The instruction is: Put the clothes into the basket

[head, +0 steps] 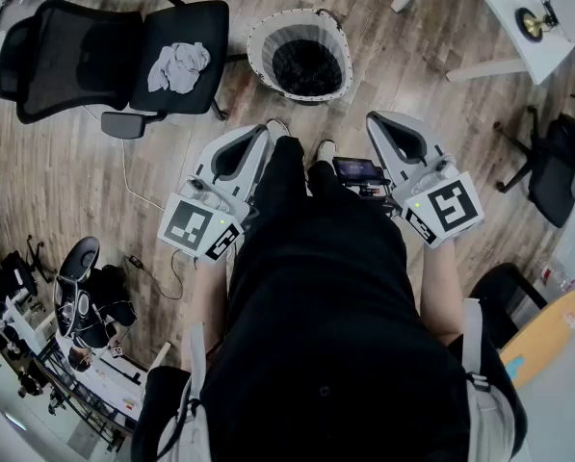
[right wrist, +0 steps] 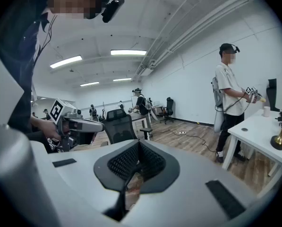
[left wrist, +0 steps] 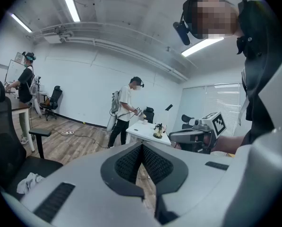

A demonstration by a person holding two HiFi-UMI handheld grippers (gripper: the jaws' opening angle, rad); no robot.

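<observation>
Plainly nearer the left gripper (head: pixel 260 135) than the right gripper (head: pixel 376 121): grey cloth (head: pixel 178 66), crumpled on the chair (head: pixel 210 32) seat, ahead and leftward, well apart. Basket (head: pixel 252 54) just beside that chair. Both sets of jaws clenched shut, empty.

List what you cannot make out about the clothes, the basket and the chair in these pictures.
- Basket, head view: its inside is dark, so whether clothes already lie in it cannot be told.
- Grey cloth on the chair, head view: crumpled and small, so garment type and number are unclear.
- Same cloth, left gripper view: small, dim, near the picture's edge.
- Floor beneath the person, head view: hidden by the person's body.
</observation>
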